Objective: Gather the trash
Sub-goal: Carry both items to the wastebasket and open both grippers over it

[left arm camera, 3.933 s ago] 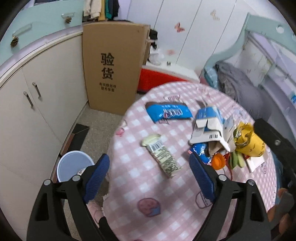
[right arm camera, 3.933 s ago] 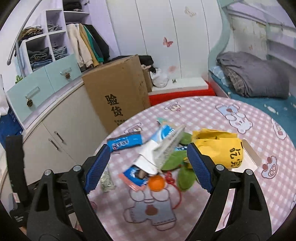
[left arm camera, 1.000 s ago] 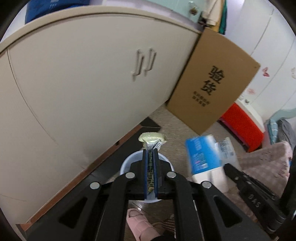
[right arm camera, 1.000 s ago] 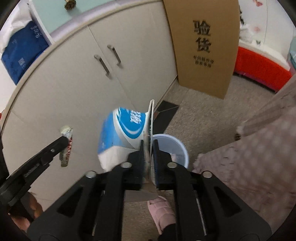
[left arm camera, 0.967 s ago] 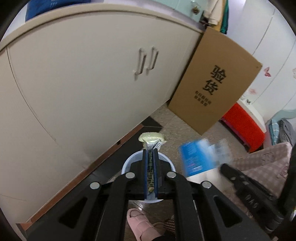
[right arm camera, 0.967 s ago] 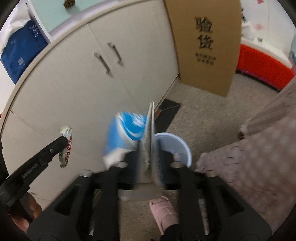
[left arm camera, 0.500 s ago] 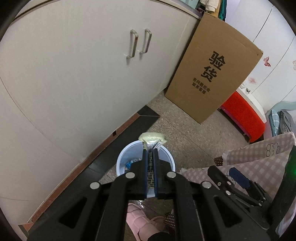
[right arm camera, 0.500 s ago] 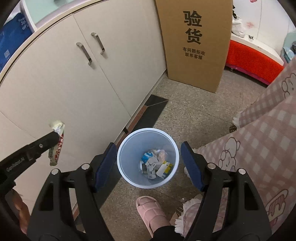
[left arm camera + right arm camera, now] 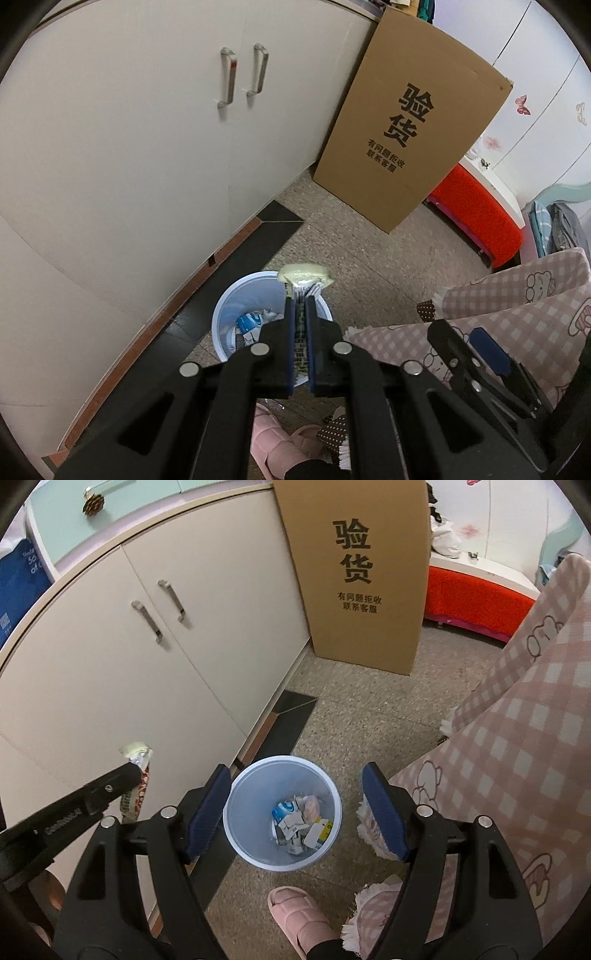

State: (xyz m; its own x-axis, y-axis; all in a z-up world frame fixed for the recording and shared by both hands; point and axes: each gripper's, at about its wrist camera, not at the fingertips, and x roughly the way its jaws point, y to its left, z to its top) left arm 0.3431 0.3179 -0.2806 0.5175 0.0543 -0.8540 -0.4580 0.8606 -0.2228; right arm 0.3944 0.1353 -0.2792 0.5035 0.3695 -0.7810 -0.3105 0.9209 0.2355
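My left gripper [image 9: 300,302] is shut on a pale green and white snack wrapper [image 9: 304,274], held upright above the far rim of a pale blue bin [image 9: 225,332] on the floor. From the right wrist view, the same left gripper [image 9: 133,772] and wrapper [image 9: 137,754] hang to the left of the bin [image 9: 240,834]. My right gripper [image 9: 295,771] stands open right over the bin's mouth with nothing between its blue pads. A blue and white carton [image 9: 290,812] lies among other scraps at the bottom of the bin.
Cream cabinet doors [image 9: 147,657] with metal handles rise close behind the bin. A tall cardboard box [image 9: 354,572] leans beside them, with a red low bench [image 9: 476,602] further right. A pink checked tablecloth [image 9: 517,738] hangs at the right. A person's pink slipper [image 9: 299,912] is on the floor below the bin.
My right gripper opened and let go of the blue and white carton, which now lies in the bin. Both grippers sank closer to the bin. The left one still holds the wrapper.
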